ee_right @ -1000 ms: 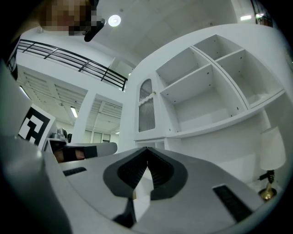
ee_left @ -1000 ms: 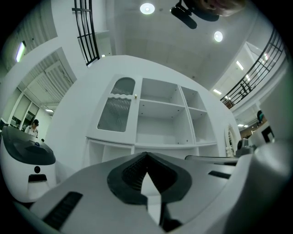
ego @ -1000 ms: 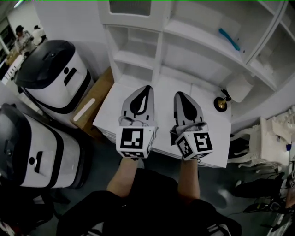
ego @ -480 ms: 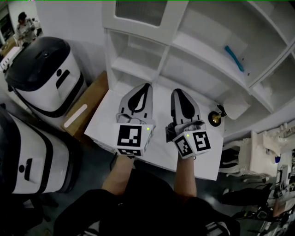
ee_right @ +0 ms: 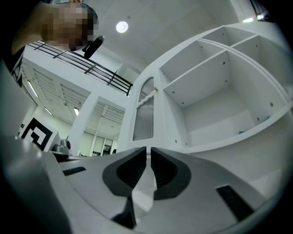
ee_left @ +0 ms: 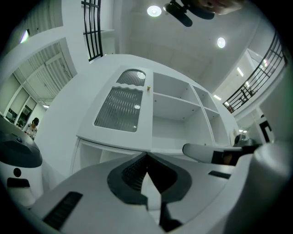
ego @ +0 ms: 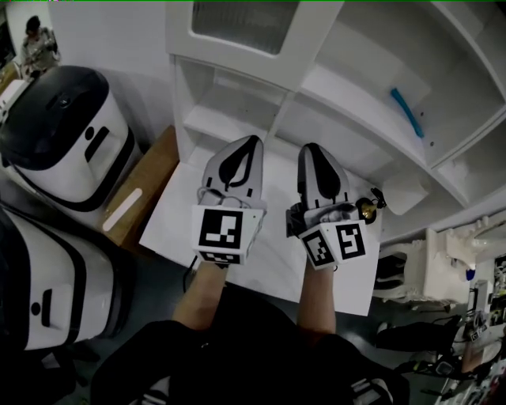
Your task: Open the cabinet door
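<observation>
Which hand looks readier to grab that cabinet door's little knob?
Probably the right gripper: its jaws have just been opening, empty, and point toward the knob. The left gripper is shut.

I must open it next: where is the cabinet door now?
Head view, top, left of centre: the cabinet door covers the unit's upper left compartment, above open shelves and beyond the left gripper.
</observation>
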Motion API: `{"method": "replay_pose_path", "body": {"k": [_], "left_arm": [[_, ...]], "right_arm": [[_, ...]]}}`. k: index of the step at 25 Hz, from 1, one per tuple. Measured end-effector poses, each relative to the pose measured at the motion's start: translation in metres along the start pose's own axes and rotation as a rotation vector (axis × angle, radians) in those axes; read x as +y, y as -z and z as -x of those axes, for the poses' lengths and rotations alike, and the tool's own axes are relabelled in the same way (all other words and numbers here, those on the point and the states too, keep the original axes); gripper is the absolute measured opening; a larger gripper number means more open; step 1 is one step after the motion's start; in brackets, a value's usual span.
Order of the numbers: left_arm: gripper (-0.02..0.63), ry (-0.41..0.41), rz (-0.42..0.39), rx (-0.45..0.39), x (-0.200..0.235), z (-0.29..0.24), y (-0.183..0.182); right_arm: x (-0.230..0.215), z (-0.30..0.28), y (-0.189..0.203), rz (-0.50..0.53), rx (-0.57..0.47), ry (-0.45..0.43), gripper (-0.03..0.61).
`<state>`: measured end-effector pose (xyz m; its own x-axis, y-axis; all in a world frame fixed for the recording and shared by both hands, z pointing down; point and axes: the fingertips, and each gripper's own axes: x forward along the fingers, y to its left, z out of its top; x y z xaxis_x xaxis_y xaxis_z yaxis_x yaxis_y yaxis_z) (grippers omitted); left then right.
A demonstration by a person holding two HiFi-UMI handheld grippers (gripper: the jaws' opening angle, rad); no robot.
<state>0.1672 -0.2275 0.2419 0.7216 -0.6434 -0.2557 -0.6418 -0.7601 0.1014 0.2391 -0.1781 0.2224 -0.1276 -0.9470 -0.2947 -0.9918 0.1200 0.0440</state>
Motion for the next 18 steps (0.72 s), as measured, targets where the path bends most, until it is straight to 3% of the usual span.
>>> {"method": "replay_pose_path", "body": {"k": [6, 18], "left_arm": [[0.011, 0.010, 0.014, -0.007, 0.015, -0.023, -0.003], [0.011, 0.026, 0.007, -0.018, 0.033, -0.059, 0.000]], "right_arm": [[-0.013, -0.025, -0.002, 0.022, -0.002, 0.028, 0.044], [-0.031, -0.073, 0.003, 0.034, 0.024, 0.001, 0.139]]}}
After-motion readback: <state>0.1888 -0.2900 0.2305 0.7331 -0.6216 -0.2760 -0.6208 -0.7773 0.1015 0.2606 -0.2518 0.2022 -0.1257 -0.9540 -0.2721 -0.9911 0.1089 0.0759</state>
